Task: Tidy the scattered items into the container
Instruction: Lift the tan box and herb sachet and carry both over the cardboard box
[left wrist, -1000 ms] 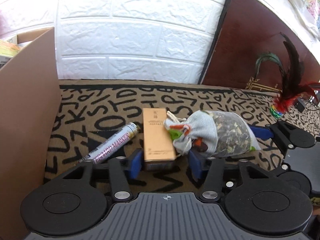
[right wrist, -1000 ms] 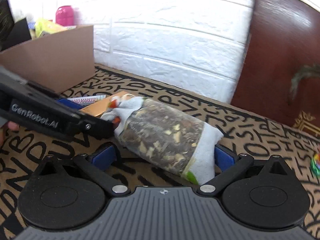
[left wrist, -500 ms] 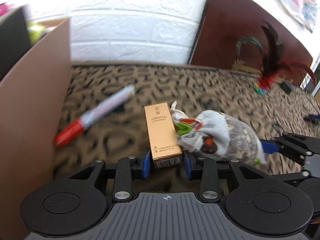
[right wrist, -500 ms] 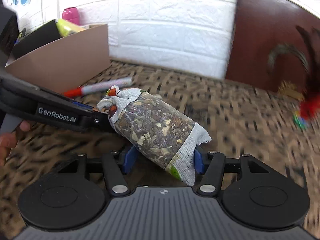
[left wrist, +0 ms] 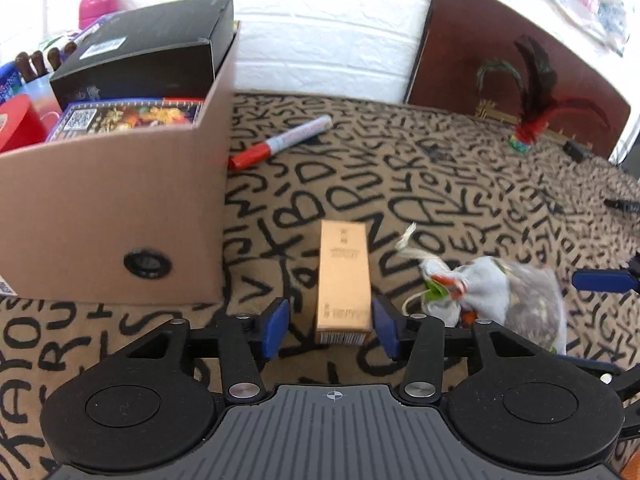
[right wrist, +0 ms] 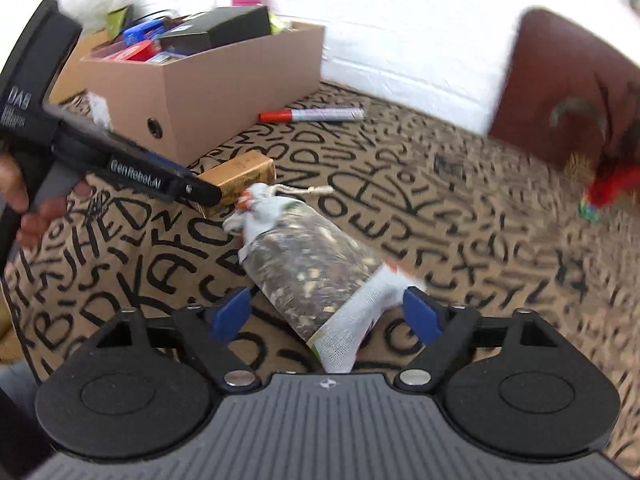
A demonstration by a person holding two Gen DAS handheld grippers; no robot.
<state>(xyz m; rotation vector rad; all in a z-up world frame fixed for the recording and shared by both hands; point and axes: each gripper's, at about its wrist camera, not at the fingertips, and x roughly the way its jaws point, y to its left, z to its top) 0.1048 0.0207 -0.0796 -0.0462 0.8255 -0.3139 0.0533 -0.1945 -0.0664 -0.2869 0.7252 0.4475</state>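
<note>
A slim gold box (left wrist: pixel 344 276) lies lengthwise between the blue pads of my left gripper (left wrist: pixel 330 322). Its jaws are opening, with a clear gap on the left and a thin one on the right. A mesh pouch of dried herbs (right wrist: pixel 304 264) sits between the pads of my right gripper (right wrist: pixel 324 312), whose jaws are also opening and stand off both sides. The pouch (left wrist: pixel 500 296) is just right of the gold box (right wrist: pixel 240 176). The open cardboard box (left wrist: pixel 112 216), full of packages, stands to the left. Whether either item rests on the rug I cannot tell.
A red-capped marker (left wrist: pixel 280 142) lies on the letter-patterned rug (left wrist: pixel 400 168) beside the cardboard box (right wrist: pixel 224 92). A feather shuttlecock (left wrist: pixel 528 128) stands at the far right by a dark wooden board (left wrist: pixel 480 40). A white brick wall runs behind. A hand (right wrist: pixel 16 196) holds the left gripper.
Both grippers closed on the gold box and the pouch, travelled along the cardboard box until its contents show, and now their pads stand apart from both items. The marker is farther away.
</note>
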